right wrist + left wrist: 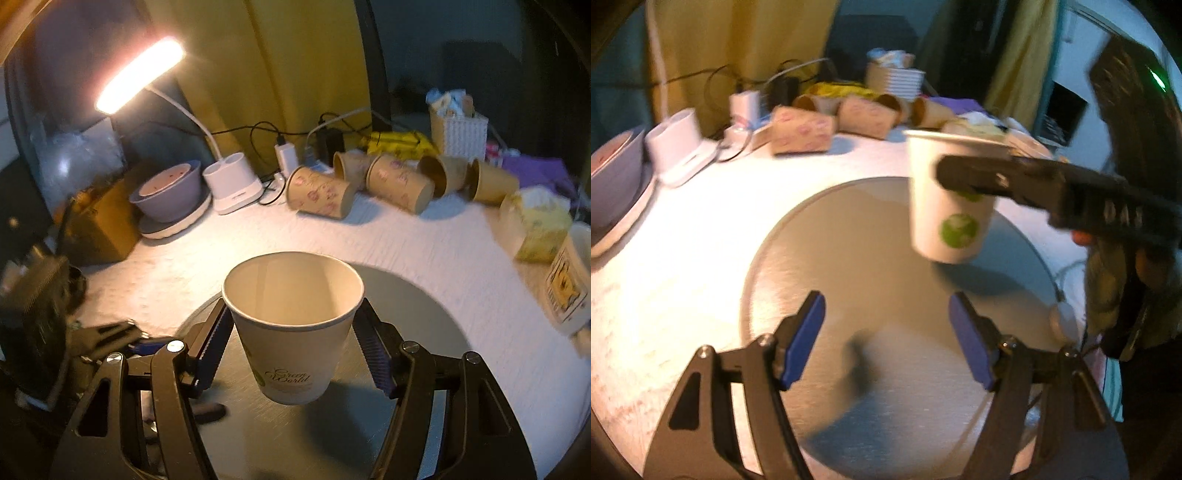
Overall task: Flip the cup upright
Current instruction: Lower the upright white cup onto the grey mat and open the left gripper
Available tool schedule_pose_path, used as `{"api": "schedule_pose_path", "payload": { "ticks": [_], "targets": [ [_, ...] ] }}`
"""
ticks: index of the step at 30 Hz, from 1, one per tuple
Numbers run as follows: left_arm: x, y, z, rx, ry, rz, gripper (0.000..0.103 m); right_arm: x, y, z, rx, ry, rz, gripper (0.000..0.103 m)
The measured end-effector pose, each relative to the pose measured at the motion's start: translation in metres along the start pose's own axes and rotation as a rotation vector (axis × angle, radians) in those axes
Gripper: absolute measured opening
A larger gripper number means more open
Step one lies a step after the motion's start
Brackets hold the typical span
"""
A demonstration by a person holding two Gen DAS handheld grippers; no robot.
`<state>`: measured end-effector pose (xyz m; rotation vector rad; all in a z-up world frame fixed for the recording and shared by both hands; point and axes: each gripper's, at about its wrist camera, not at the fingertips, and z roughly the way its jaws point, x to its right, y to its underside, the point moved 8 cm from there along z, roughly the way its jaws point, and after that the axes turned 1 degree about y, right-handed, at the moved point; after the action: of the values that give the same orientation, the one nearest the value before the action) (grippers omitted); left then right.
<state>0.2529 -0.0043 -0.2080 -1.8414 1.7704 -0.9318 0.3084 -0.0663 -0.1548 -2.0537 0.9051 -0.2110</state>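
Observation:
A white paper cup (291, 325) with a green logo is held upright, mouth up, between my right gripper's (293, 314) blue pads. It hangs a little above a round grey metal disc (424, 314). In the left wrist view the same cup (951, 195) shows at upper right, clamped by the right gripper's black fingers (979, 177) above the disc (857, 266). My left gripper (886, 306) is open and empty, low over the near part of the disc.
Several brown paper cups (321, 194) lie on their sides at the back of the white table. A lit desk lamp (140, 74) with a white base (232, 184), a bowl on a plate (170, 192), a white basket (460, 133), a tissue box (535, 225) and cables surround them.

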Motion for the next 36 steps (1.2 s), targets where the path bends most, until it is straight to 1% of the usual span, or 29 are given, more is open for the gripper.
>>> {"api": "schedule_pose_path", "payload": {
  "ticks": [2,5,11,14,18,32,36],
  "targets": [
    [-0.010,-0.001,-0.001,0.002,-0.013,-0.037,0.071,-0.001,-0.001,0.003,0.018,0.039,-0.033,0.069],
    [-0.019,-0.001,-0.002,0.003,-0.024,-0.080,0.073,-0.002,0.001,0.006,0.034,0.070,-0.051,0.069],
    [-0.027,0.002,-0.006,0.006,-0.042,-0.113,0.073,-0.001,0.011,0.005,0.045,0.131,-0.071,0.069],
    [-0.027,0.005,-0.010,0.007,-0.049,-0.115,0.074,-0.002,0.018,0.003,0.046,0.147,-0.069,0.069],
    [-0.025,0.011,-0.016,0.012,-0.057,-0.123,0.079,-0.006,0.028,-0.001,0.045,0.168,-0.072,0.069],
    [-0.015,0.023,-0.045,0.052,-0.070,-0.109,0.080,-0.015,0.057,-0.018,0.046,0.220,-0.052,0.071],
    [-0.008,0.028,-0.052,0.060,-0.067,-0.096,0.080,-0.017,0.064,-0.024,0.035,0.227,-0.038,0.075]
  ]
}}
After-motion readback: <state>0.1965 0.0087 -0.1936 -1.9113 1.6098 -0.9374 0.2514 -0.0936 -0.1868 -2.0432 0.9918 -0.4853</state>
